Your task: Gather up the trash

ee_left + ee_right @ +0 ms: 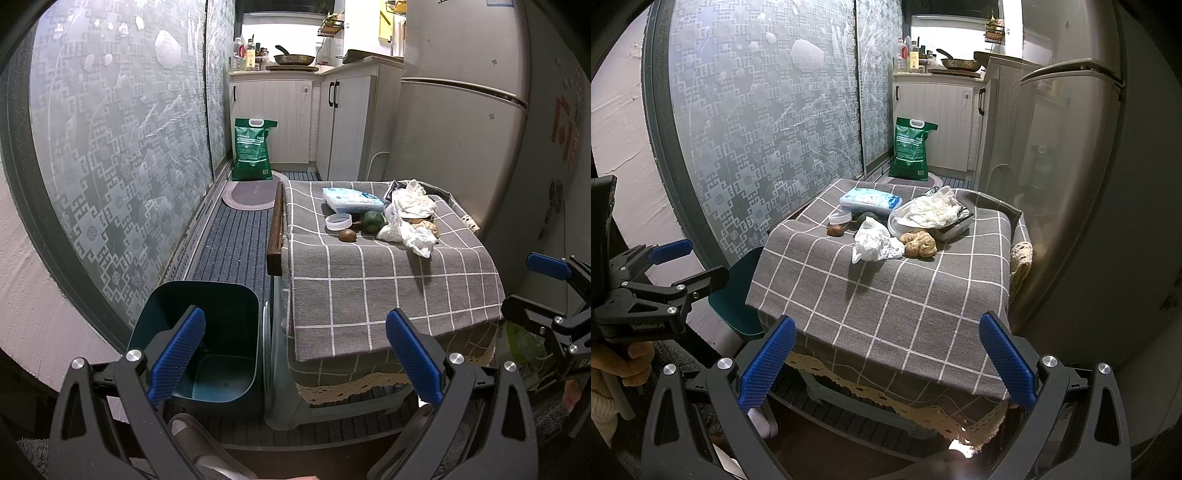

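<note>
- Patterned glass door (110,147) fills the left side, with the fridge (461,122) on the right and a green sack (253,147) standing on the floor beyond.
- The desk (879,295) sits between them under a grey checked cloth, its near half bare.
- Dark blue bin (218,332) stands on the floor just beside the desk's left edge, mouth open.
- Left tool (295,354) hangs low in front of bin and desk, blue pads spread wide, nothing between them.
- Right tool (886,354) faces the desk's near edge, jaws equally wide and empty.
- At the desk's far end, the trash cluster: a white tray (931,218) heaped with white wrapping, a tissue pack (868,201), crumpled white paper (873,242), a brown lumpy piece (919,243) touching it.
- Smallest: a round lid (338,221), a green fruit (373,221), a brown fruit (348,235).
</note>
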`<state>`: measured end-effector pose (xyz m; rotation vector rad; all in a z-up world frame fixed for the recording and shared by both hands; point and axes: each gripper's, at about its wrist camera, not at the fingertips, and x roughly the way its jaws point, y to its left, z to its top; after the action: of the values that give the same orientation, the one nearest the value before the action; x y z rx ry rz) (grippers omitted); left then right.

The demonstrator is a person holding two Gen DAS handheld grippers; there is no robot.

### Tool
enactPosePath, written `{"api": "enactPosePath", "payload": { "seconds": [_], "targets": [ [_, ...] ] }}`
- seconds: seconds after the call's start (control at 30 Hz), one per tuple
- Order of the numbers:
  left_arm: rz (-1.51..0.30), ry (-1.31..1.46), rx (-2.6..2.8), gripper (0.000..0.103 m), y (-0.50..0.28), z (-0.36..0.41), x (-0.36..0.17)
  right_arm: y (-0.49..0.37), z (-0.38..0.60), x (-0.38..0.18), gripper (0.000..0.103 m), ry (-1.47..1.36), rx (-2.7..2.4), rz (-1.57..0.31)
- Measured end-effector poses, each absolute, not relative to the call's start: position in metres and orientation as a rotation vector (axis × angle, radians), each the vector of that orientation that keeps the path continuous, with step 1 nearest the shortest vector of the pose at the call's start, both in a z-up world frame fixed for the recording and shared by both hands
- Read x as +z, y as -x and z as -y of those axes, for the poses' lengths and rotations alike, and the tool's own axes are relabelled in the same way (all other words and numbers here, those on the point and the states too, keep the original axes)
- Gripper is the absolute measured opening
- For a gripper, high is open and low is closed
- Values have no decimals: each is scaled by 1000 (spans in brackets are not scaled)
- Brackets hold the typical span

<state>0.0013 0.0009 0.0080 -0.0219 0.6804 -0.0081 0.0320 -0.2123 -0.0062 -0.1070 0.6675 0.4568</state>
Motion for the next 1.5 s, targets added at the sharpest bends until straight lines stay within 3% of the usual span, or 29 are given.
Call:
{"api": "enactPosePath", "payload": {
  "seconds": [1.5],
  "targets": [
    [-679, 23, -6, 100, -1, -1, 3, -30, 207, -9, 101, 126, 465, -664]
  ]
}}
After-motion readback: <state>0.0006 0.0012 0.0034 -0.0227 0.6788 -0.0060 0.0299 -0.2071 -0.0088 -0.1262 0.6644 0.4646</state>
